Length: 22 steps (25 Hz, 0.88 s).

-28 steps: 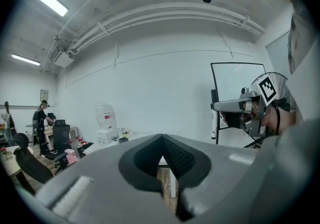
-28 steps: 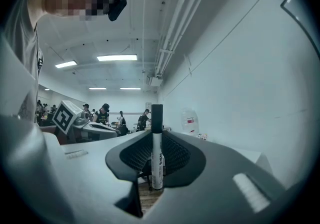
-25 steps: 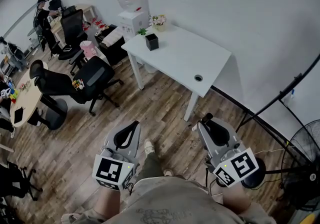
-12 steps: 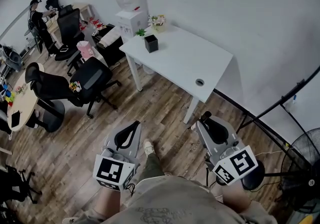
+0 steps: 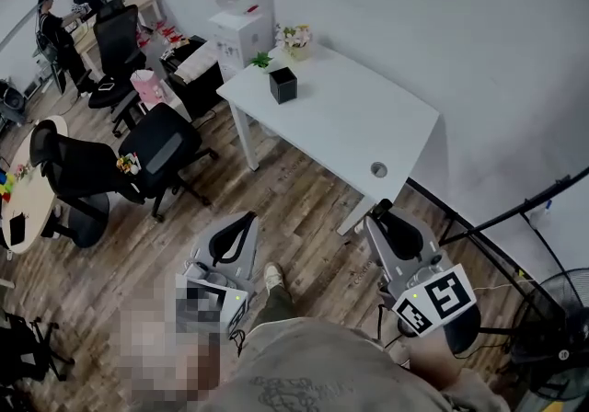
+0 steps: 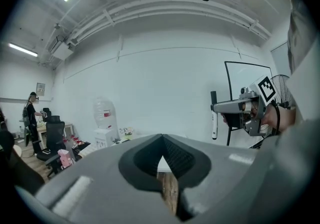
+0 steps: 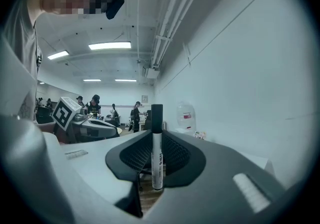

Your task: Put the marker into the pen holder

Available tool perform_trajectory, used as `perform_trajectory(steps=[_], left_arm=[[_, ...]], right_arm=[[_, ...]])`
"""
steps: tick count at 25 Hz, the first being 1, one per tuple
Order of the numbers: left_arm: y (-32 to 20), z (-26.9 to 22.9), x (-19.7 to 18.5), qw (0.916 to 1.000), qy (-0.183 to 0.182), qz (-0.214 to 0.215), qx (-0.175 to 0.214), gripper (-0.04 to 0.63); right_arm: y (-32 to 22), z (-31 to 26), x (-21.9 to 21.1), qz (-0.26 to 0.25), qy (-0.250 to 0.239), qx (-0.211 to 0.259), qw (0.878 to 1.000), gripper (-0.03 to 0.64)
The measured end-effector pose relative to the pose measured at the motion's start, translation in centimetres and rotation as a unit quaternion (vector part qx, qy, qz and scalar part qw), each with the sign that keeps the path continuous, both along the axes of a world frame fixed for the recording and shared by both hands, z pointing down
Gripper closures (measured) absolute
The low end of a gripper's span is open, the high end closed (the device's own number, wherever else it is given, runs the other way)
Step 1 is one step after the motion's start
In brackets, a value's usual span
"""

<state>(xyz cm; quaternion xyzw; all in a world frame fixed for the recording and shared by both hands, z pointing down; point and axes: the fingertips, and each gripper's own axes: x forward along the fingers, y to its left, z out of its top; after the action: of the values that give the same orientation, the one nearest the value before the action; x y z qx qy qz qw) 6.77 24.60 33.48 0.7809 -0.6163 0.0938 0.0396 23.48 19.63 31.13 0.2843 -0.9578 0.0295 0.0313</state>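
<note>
standing on the wood floor (image 5: 294, 208), well apart from the white table (image 5: 359, 139). both grippers are held low in front of the body and point toward it. right gripper (image 5: 380, 217): jaws clamped on the marker (image 7: 157, 160), which is upright between the pads with its black cap on top and the white barrel running down through the grip. the hold sits about mid-barrel, with a short length showing below the jaws. left gripper (image 6: 162, 140): jaws closed together with nothing between them, only floor showing through the slit beneath. the pen holder (image 5: 282, 85), a small black square cup, sits near the table's far left corner, close to the back edge by the wall, with a little plant (image 5: 262, 59) just beside it. judgement: carry stage, approach not yet made. the marker should be light and rigid, with a smooth plastic barrel likely to slide or pivot in the pads if bumped. the mid-barrel hold looks sound and leaves the lower end free to enter the cup first. the holder looks light too, so a knock on its rim could shove or tip it.
</note>
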Motion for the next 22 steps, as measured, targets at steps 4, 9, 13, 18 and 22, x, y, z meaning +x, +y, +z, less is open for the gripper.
perform_trajectory(steps=[4, 9, 13, 18, 22], left_arm=[[-4.0, -0.4, -3.5, 0.9999, -0.001, 0.010, -0.005, 0.595], [-8.8, -0.5, -8.5, 0.9998, -0.004, 0.019, -0.007, 0.595], [-11.9, -0.4, -12.2, 0.9997, -0.006, 0.024, -0.009, 0.595], [-14.2, 0.0, -16.1, 0.9996, -0.011, 0.024, -0.012, 0.595], [-16.1, 0.7, -18.1, 0.9997, -0.003, 0.016, -0.018, 0.595]], right_arm=[[-3.7, -0.8, -3.8, 0.003, 0.001, 0.000, 1.000, 0.528], [-8.3, -1.3, -9.3, 0.002, -0.003, 0.003, 1.000, 0.528], [-11.5, -1.6, -13.2, 0.004, -0.006, 0.007, 1.000, 0.528], [-14.2, -1.8, -16.6, 0.007, -0.001, 0.010, 1.000, 0.528], [-16.5, -1.3, -17.7, 0.011, 0.006, 0.007, 1.000, 0.528]])
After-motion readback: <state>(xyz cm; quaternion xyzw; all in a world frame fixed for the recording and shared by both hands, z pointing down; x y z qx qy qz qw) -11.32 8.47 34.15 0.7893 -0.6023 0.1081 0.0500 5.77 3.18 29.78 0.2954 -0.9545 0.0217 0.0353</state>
